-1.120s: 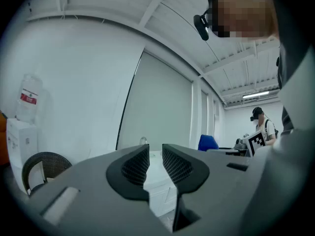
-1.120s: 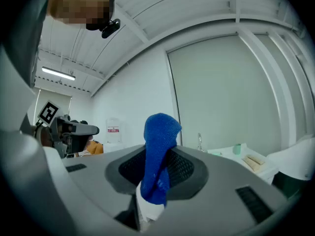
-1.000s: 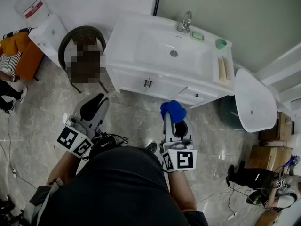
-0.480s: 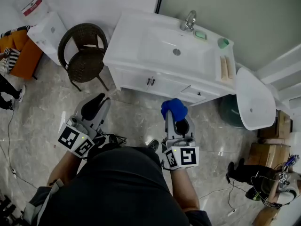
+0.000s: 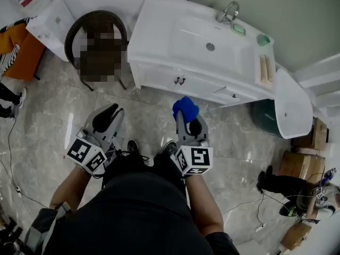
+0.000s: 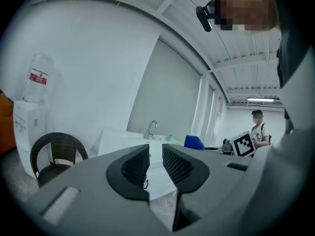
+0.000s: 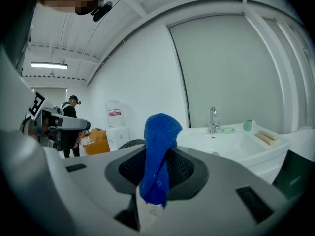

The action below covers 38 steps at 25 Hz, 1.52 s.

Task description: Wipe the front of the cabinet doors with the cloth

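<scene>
Right gripper view — right gripper pinches cloth, long axis upright | left gripper parted, empty

Left gripper held low, jaws slightly parted, nothing gripped. Right gripper held forward, clamped on blue cloth.

Cabinet doors below basin, at back wall. Faucet behind basin. Chair just left of cabinet; water dispenser further left. Right gripper before doors, apart from them, cloth between its jaws. Left gripper to its left.
</scene>
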### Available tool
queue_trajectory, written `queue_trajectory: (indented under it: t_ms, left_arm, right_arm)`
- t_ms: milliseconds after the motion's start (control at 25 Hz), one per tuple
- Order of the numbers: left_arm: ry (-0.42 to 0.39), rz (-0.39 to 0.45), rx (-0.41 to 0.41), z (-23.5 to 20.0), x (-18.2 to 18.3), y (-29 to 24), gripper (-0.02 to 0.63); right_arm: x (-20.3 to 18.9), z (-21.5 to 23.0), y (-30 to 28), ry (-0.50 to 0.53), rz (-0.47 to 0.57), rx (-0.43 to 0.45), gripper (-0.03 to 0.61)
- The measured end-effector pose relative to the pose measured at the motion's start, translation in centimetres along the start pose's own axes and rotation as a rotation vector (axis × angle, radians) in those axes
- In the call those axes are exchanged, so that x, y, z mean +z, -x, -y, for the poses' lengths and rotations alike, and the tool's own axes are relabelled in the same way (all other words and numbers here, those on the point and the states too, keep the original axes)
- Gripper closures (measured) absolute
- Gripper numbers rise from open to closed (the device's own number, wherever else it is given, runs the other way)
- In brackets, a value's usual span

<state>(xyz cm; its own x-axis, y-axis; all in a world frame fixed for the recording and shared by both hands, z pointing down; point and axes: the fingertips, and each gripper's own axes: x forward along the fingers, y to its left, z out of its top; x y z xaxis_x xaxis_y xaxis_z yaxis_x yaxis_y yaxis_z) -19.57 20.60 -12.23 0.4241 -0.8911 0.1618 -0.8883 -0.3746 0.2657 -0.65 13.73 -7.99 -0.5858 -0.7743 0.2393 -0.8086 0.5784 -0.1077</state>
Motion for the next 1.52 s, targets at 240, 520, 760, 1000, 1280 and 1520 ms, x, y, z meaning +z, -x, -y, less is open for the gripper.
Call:
queue_trajectory:
  t_ms: [240,520,760,1000,1280,1520]
  left_arm:
    - [0.025,-0.058,0.101,0.7,-2.3,-2.9,0.529]
    - [0.040,-0.128,0.239,-1.0,-5.2,-5.4,0.529]
    - [0.133,-0.189,0.218,-9.5,-12.7,-7.4,0.529]
    - [0.089,-0.291,0.109,-15.7,-17.9,-8.8,0.529]
    - [0.080,-0.386,0.108,-20.6,-22.0,-8.1,0.529]
    - [0.105,-0.398,0.065,-19.1,-25.6,-10.8,0.529]
  right_arm:
    - [-3.2,2.8,-3.9,0.001,-0.026,0.049,0.486]
    - [-10.6,5.8,-12.0,-0.027,-0.071,0.131,0.486]
    - [-16.4,-0.6,-20.8,0.086,-0.082,0.175,0.486]
    - [-24.5,-4.5,-29.8,0.040,-0.163,0.140,0.491]
    - [-29.8,-8.5,-38.9,-0.029,-0.154,0.161,0.489]
    - [-31.8,-4.9,-39.4,0.017,-0.171,0.141,0.489]
